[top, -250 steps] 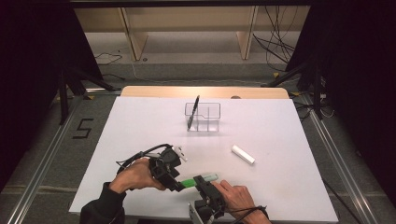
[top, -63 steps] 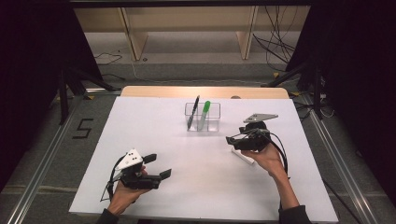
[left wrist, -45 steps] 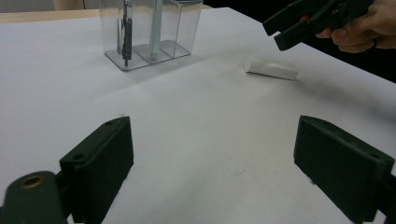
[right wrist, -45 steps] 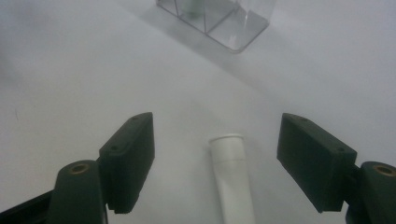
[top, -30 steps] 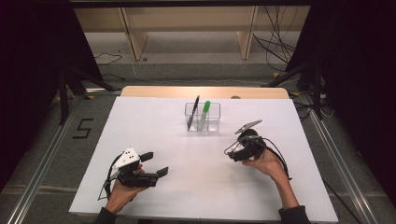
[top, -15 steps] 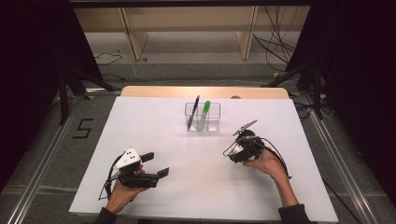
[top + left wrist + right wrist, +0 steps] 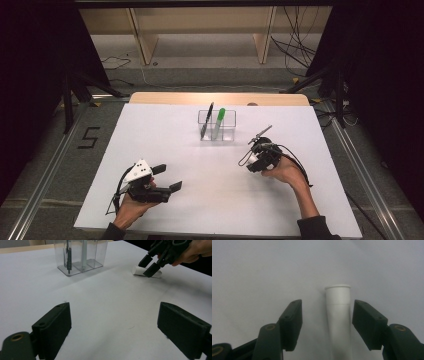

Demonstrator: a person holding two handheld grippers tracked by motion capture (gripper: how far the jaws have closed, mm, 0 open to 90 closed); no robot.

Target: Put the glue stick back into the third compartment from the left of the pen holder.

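clear holder point(image 7: 217, 131) with black pen point(image 7: 207, 120) and green marker point(image 7: 219, 121) at upper centre, nothing blocking my right gripper point(image 7: 325, 322), white tube point(image 7: 339, 315) lying between its closing jaws, untouched, long axis running up frame, cap end farthest, left gripper point(image 7: 112, 327) wide, empty

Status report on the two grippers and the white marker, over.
Right gripper low over the white marker, jaws just closing around it, pads not touching yet. Left gripper open, parked on the table. Nothing in the way.

Clear bin point(image 7: 217, 126) only obstacle; table point(image 7: 165, 135) open elsewhere.
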